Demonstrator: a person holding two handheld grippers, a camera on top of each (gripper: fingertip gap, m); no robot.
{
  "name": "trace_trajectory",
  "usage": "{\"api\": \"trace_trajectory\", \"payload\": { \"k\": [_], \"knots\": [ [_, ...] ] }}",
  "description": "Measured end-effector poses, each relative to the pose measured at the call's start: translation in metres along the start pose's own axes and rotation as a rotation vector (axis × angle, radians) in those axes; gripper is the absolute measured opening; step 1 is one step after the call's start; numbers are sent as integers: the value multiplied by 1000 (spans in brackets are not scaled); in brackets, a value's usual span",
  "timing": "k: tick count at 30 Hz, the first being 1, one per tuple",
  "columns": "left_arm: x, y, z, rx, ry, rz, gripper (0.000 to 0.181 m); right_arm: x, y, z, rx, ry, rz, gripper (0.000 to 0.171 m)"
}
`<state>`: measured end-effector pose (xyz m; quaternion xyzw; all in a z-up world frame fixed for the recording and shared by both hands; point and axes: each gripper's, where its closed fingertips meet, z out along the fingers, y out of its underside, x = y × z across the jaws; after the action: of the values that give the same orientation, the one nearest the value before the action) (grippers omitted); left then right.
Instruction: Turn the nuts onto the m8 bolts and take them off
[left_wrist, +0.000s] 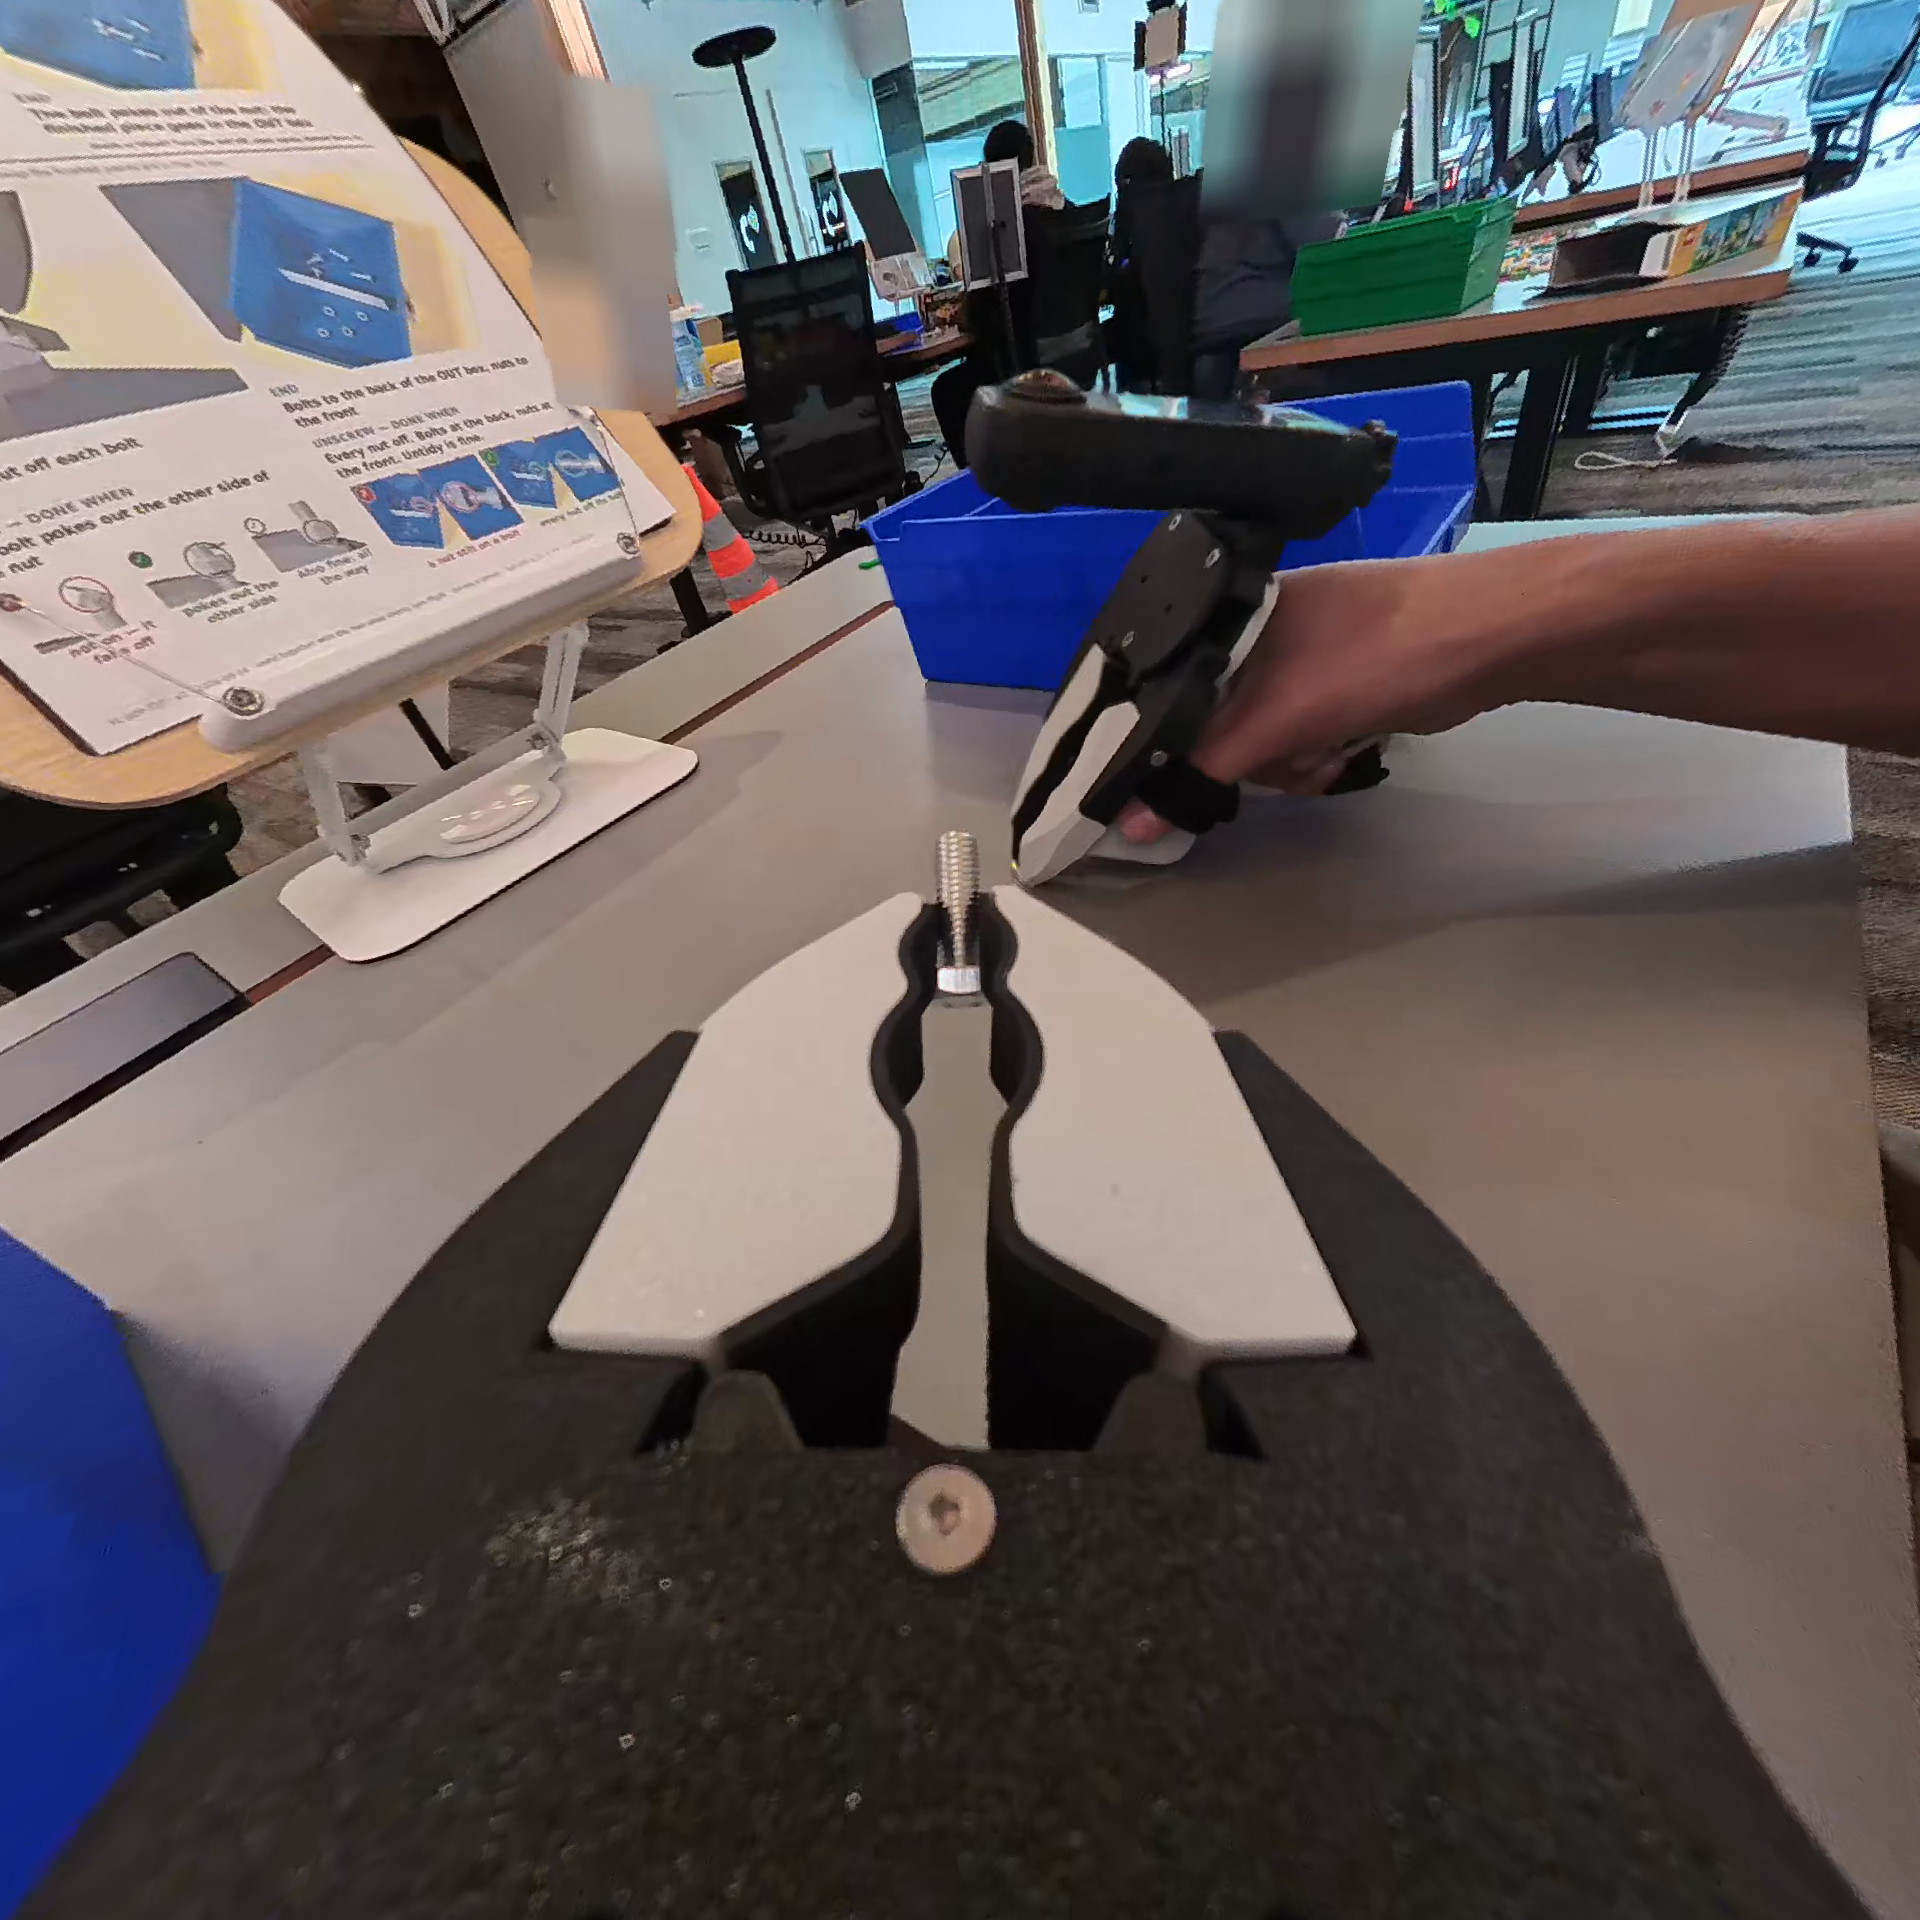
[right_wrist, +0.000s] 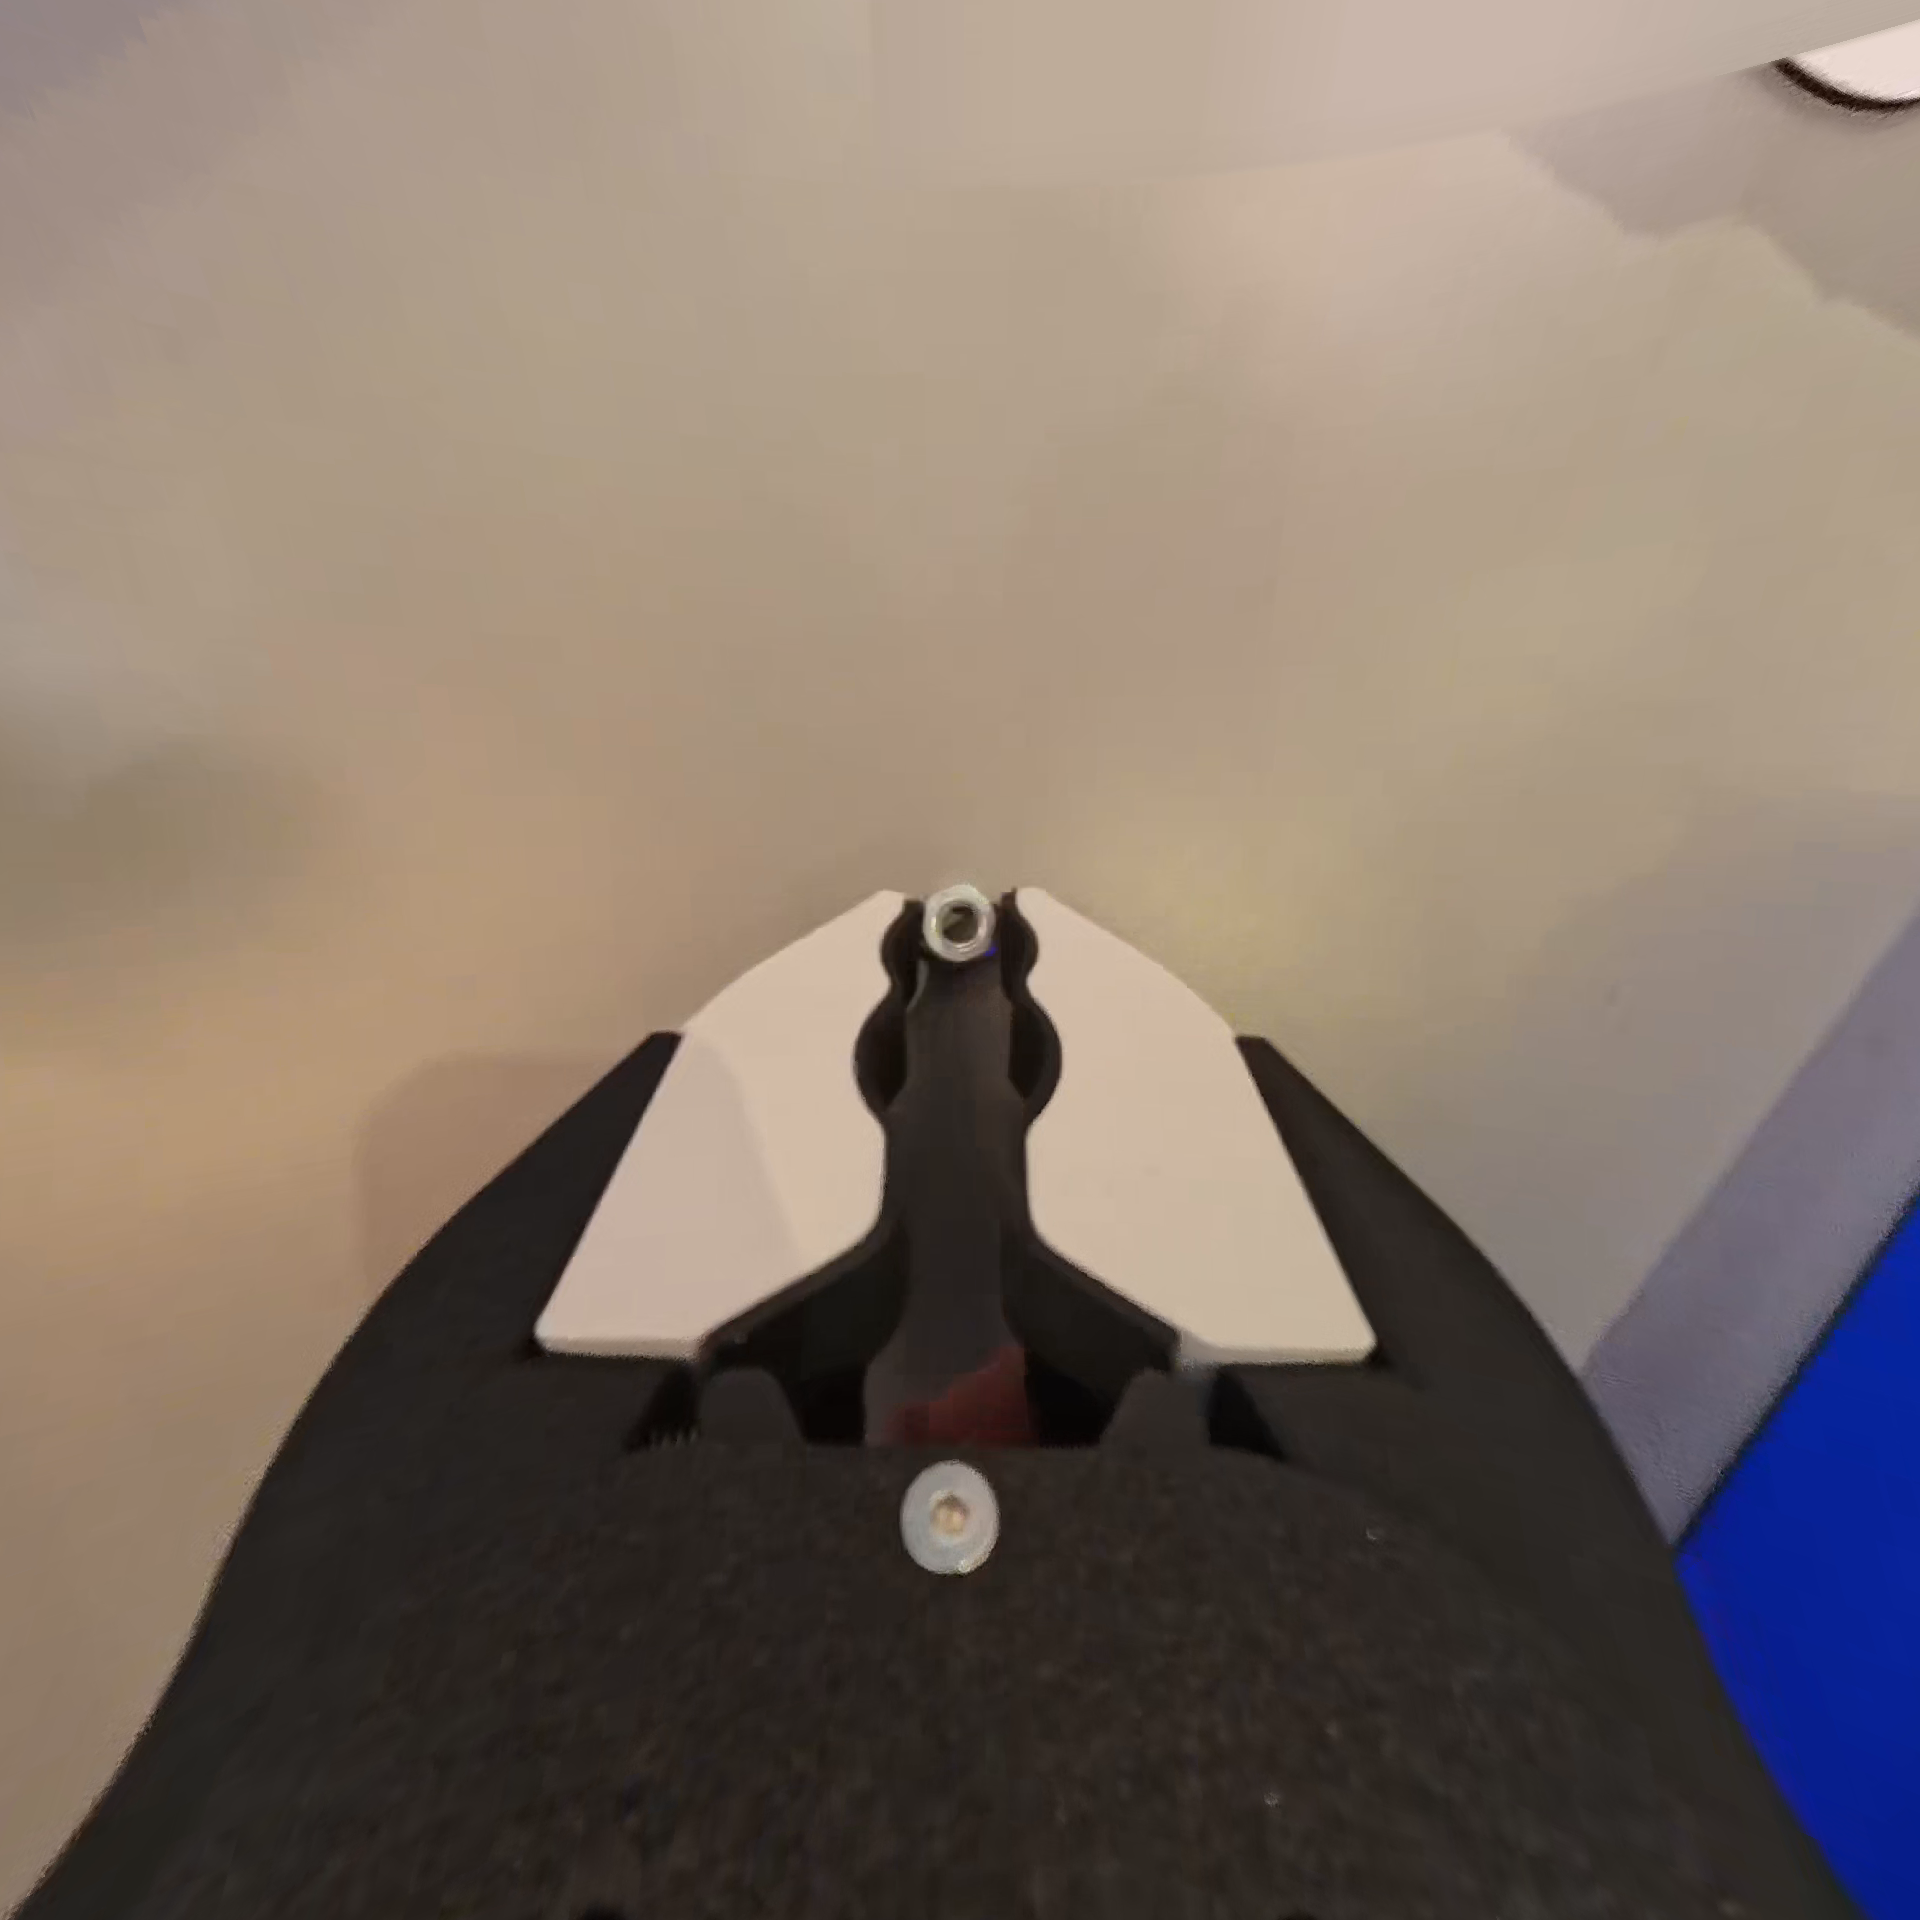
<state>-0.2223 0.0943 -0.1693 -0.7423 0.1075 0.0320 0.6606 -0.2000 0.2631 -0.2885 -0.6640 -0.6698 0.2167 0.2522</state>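
Left wrist view shows the left gripper (left_wrist: 957, 914) clamping a bolt (left_wrist: 957, 914) upright, while the right gripper (right_wrist: 961, 914) pinches a nut (right_wrist: 958, 923) at the table (right_wrist: 935, 468), so threading has not yet started.

Your left claw (left_wrist: 958, 914) has matt white plastic fingers (left_wrist: 790, 1132) on a grainy black body, clamping a bright threaded metal bolt (left_wrist: 957, 914). Beneath the bolt, the counter (left_wrist: 1455, 1039) looks smooth and matt grey. Your right claw (right_wrist: 958, 914) pinches a shiny metal nut (right_wrist: 958, 928).
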Motion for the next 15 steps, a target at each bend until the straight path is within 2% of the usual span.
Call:
{"api": "trace_trajectory", "payload": {
  "k": [4, 6, 12, 15],
  "knots": [
    [-5, -2, 0, 15, 30, -41, 7, 0, 1, -4, 29, -14, -16, 14],
    [-5, -5, 0, 30, 58, -67, 7, -8, -13, -16, 124, -66, -34, 14],
    [9, -34, -3, 137, 275, -208, 7, -106, -77, -128, 672, -471, -300, 14],
    [26, -47, -6, 155, 418, -226, 7, -131, -90, -159, 794, -627, -313, 14]
  ]
}}
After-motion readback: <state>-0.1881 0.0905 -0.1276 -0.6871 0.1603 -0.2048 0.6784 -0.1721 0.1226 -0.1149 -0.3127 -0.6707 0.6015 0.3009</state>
